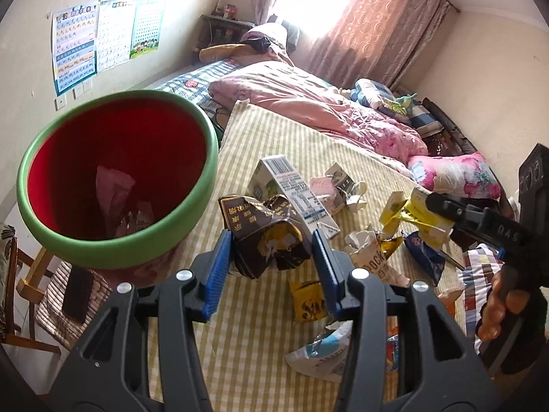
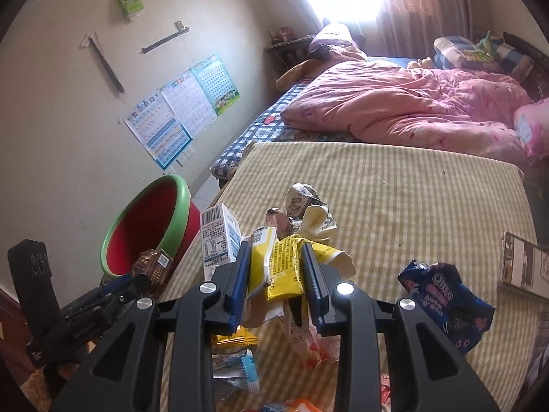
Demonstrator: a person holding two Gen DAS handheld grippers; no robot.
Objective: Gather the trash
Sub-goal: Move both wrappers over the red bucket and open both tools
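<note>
- While both hands are loaded, what matters to me is where the red bin with the green rim point(image 1: 116, 175) lies from each load: it stands off the left edge of the striped bed mat point(image 1: 274, 130), on the floor side, mouth tilted toward me.
- My left gripper point(image 1: 272, 261) is clamped on a crumpled dark brown carton point(image 1: 264, 237); its blue pads press both sides, and the carton hangs clear of the mat.
- From these jaws the bin's mouth is up and to the left, just beside them, so my left hand is plainly the nearer one.
- My right gripper point(image 2: 274, 274) is clamped on a yellow wrapper point(image 2: 281, 267) whose long axis runs upright between the pads, top flopping over.
- From the right wrist view the bin sits well off to the left, beyond the left gripper and the white milk carton point(image 2: 219, 237) standing on the mat.
- I judge the left load should go in first; the right one must then cross over the pile.
- Room: open air above the mat's left edge and over the rim; the wall is close behind the bin.
- Left on the mat: a blue Oreo packet point(image 2: 449, 302), torn paper and more wrappers near me.
</note>
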